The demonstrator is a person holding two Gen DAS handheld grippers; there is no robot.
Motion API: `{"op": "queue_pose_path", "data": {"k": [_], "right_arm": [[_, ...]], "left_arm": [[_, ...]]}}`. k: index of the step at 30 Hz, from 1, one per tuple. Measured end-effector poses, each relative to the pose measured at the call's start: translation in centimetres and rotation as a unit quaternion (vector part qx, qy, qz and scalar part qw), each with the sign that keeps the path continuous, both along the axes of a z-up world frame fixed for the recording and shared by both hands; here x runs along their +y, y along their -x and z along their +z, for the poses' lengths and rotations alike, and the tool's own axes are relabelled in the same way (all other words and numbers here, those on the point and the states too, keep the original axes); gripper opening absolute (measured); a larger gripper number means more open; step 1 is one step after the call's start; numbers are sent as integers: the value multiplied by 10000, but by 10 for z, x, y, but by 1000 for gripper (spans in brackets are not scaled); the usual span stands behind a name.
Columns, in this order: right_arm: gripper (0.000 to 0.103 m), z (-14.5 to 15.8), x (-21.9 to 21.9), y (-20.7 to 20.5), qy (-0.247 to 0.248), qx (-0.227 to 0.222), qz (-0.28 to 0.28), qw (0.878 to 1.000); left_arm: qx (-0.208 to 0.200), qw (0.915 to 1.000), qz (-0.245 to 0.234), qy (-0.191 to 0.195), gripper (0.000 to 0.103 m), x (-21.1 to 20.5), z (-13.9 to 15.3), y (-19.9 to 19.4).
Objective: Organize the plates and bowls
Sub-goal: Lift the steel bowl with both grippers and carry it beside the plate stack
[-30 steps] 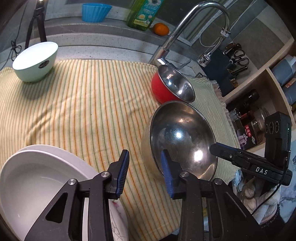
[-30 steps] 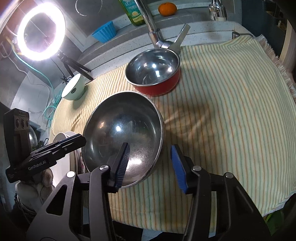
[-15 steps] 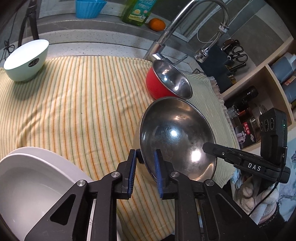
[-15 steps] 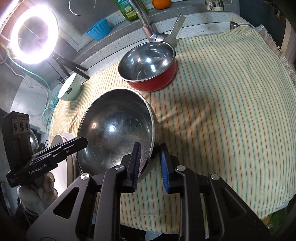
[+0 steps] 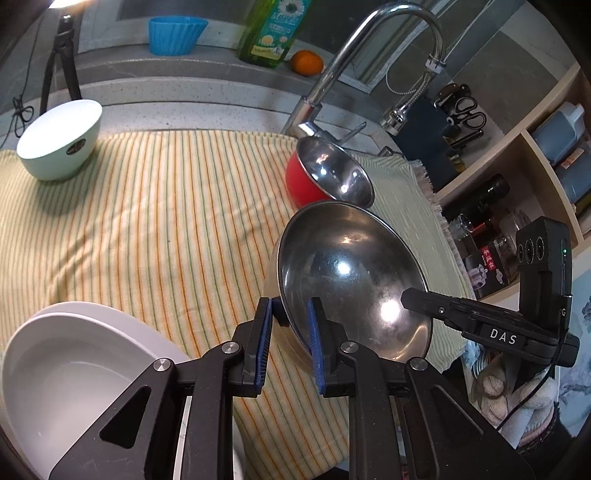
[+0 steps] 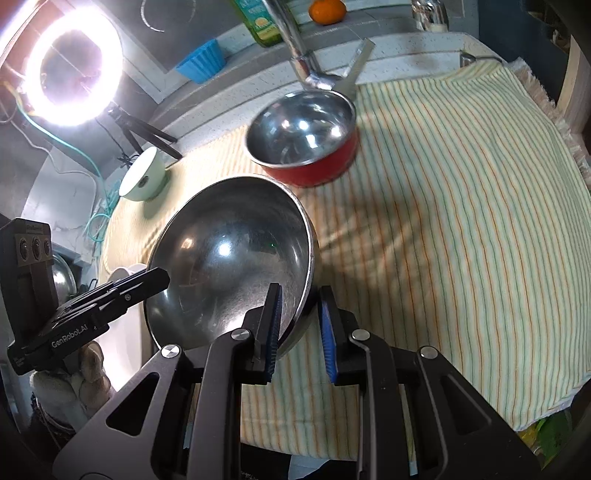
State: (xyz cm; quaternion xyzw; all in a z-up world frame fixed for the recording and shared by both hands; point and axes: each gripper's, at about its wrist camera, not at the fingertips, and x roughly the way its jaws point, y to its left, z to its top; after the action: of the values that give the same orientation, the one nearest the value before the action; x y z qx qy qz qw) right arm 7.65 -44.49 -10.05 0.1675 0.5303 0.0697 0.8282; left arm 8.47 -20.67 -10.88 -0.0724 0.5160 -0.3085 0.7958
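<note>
Clamping opposite sides of one large steel bowl (image 5: pixel 354 280), both grippers point steeply down over the striped cloth (image 5: pixel 147 229). The left gripper (image 5: pixel 290 314) has its blue pads pressed on the bowl's near-left rim, one pad inside and one outside; its jaws have just been closing onto that rim. The right gripper (image 6: pixel 298 302) pinches the rim on the other side in the same way, one pad inside the bowl and one outside, and its jaws have likewise just been closing with the rim between them. Seen from the left wrist, the right gripper's black finger reaches in over the bowl's right edge; a gloved hand (image 6: pixel 88 369) shows below the left gripper in the right wrist view. The steel bowl is tipped, its left side raised, and it may be partly clear of the cloth, though the fisheye makes that hard to judge.

At the near-left corner sit white plates (image 5: pixel 74 369), apparently two stacked. Just behind the steel bowl stands one red pot (image 5: pixel 306 181) with a shiny inside, close to the base of the tap (image 5: pixel 369 44). Far left on the cloth is one pale green bowl (image 5: pixel 59 144). On the ledge beyond: one blue cup (image 5: pixel 177 33), one green bottle (image 5: pixel 273 33), one orange (image 5: pixel 307 62).
</note>
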Motion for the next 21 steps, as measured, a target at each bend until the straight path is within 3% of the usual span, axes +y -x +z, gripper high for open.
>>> {"op": "queue_pose_path", "data": {"k": [8, 21], "right_arm": [[21, 23, 24, -7, 4, -248, 220, 9994], [21, 58, 119, -34, -15, -658, 1114, 9916]], "left_arm": [[-222, 9993, 276, 98, 17, 25, 19, 2], [-598, 9913, 1162, 147, 17, 114, 49, 8]]}}
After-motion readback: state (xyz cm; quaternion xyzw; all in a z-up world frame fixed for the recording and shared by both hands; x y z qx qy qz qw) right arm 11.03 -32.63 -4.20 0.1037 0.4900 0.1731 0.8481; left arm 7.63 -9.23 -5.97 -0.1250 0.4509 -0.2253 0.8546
